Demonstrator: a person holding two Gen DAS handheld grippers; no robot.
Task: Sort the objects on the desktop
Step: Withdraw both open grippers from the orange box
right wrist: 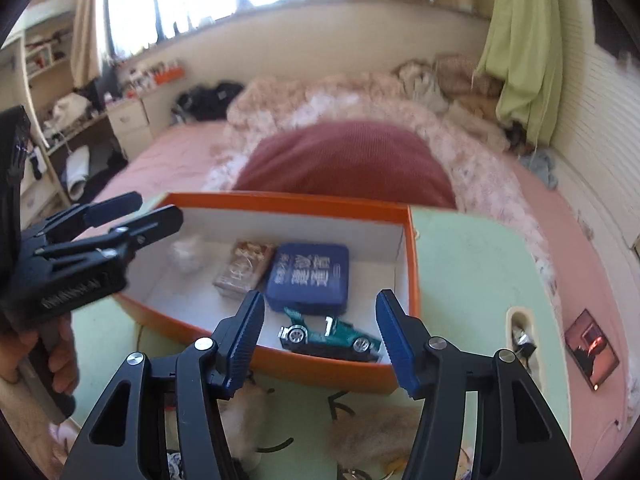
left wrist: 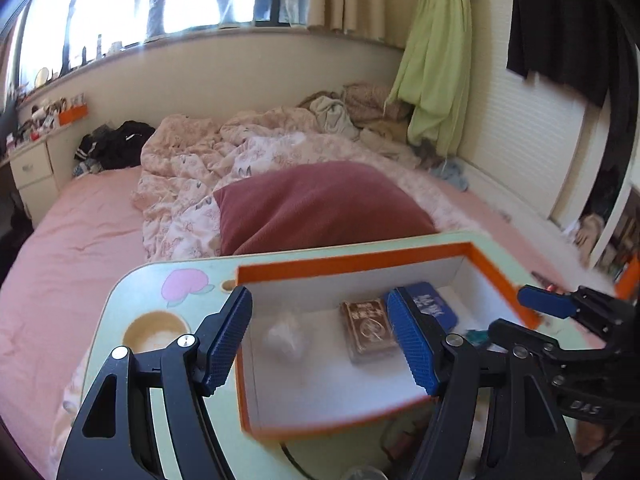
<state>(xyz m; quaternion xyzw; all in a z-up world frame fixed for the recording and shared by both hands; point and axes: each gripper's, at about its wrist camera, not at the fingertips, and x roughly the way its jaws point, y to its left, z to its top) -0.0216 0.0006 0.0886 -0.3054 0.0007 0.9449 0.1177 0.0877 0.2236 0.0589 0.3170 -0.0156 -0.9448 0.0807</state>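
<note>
An orange box (right wrist: 412,248) with a white inside sits on the pale green counter (right wrist: 472,264), and a bed with a dark red pillow (left wrist: 320,204) lies behind it. Going from left to right inside the box, there is a small white crumpled lump (left wrist: 286,338), then a brown card pack (left wrist: 370,330), then a flat blue case (right wrist: 308,276) with white writing on top. Only the right wrist view shows the whole blue case, and it alone shows the green toy car (right wrist: 332,336) plainly. The car lies in the near right corner of the box, just in front of the blue case. Its long side runs left to right along the near wall, but I cannot tell which end is the front. In the left wrist view the car is only a small green bit behind a finger. The left tongs (left wrist: 320,344) are spread wide and hold nothing, hanging over the left part of the box. The right tongs (right wrist: 320,344) are also spread wide and hold nothing, with the car showing between the two blue fingers (right wrist: 396,344). Only the right wrist view shows a hand (right wrist: 60,364) gripping the left tool's handle.
</note>
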